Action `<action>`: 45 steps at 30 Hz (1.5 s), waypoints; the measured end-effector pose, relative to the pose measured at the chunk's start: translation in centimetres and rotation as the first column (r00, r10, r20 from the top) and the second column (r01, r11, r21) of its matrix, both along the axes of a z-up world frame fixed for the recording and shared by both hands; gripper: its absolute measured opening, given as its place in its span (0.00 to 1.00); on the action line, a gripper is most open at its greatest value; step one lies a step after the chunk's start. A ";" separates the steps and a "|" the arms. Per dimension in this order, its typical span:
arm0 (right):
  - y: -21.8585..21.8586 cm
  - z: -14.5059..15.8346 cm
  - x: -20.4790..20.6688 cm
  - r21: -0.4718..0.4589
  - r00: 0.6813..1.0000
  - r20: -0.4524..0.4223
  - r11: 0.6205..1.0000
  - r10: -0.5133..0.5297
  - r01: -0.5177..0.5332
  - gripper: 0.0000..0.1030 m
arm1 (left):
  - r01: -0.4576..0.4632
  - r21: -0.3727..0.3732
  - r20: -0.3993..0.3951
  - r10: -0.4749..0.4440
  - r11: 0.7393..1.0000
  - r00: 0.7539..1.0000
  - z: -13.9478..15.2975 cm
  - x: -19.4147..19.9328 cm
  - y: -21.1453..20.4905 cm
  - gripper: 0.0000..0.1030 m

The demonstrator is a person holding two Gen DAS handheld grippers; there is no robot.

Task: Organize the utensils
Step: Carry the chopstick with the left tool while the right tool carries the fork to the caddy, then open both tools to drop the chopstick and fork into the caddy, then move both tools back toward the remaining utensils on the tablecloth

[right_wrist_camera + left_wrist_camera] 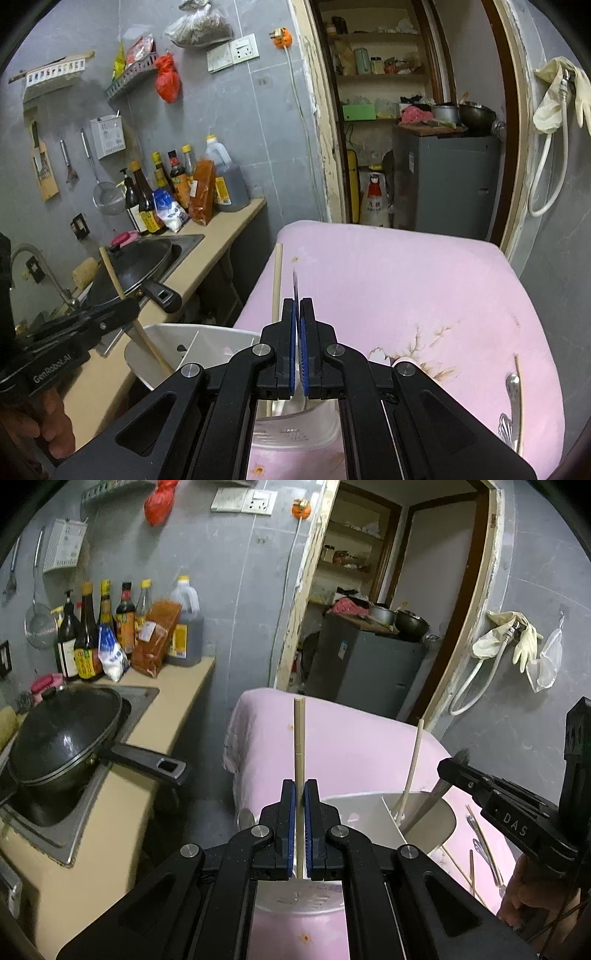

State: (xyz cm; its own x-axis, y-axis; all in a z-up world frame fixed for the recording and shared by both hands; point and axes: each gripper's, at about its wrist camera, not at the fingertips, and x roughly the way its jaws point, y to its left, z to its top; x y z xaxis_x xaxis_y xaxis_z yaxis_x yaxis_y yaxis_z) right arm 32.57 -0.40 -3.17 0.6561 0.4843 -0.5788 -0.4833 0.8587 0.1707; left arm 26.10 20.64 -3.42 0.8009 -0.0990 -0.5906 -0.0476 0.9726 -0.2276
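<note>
**kitchenlurker:** Looking at the left tongs (299, 794) first: they're pinched tight on a pair of pale wooden chopsticks (299, 734), which stick straight up past the tips. The white plastic divided utensil caddy (424, 812) sits right below and a bit to the right of them, on the pink floral cloth covering the desk (351, 746). My guess is the sticks are held upright so they can drop end-first into a compartment.

**wokfan22:** Same with the right tongs (298, 314). Closed on a thin flat metal utensil (294, 284) seen edge-on, can't tell if it's a knife or a spoon handle. One single light wooden chopstick (412, 764) is already leaning inside the caddy. Right of the caddy there are still loose bamboo sticks (471, 867) and a silver metal spoon (511, 402) lying on the cloth, so I'd say sorting is only partway.

**kitchenlurker:** Any readable text?

**wokfan22:** "DAS" on the side of the right tongs in the left view, "GenRobot.AI" on the left tongs in the right view. Labels on the dark sauce bottles (147, 206), well beyond the caddy on the far desk, are too small to read.
</note>
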 end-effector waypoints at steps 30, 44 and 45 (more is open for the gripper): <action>-10.2 7.1 -3.4 0.206 0.948 0.265 0.970 -0.179 0.126 1.00 | -0.090 0.031 0.213 0.082 0.995 0.974 5.9 -2.7 -4.5 0.84; -18.8 6.5 -4.8 0.149 0.921 0.273 0.958 -0.277 0.244 1.00 | -0.048 0.114 0.277 0.014 0.992 0.961 6.0 -3.2 -12.4 0.85; -19.6 6.3 -4.9 0.145 0.920 0.269 0.956 -0.285 0.254 1.00 | -0.044 0.116 0.274 0.010 0.992 0.962 5.9 -3.2 -13.0 0.85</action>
State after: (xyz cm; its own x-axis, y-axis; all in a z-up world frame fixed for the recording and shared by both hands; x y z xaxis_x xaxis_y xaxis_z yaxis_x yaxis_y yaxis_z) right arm 27.70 -20.02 3.15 0.8993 0.3136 -0.3048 -0.2774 0.9479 0.1568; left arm 22.94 7.68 2.48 0.9342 -0.0172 -0.3562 -0.0266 0.9927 -0.1176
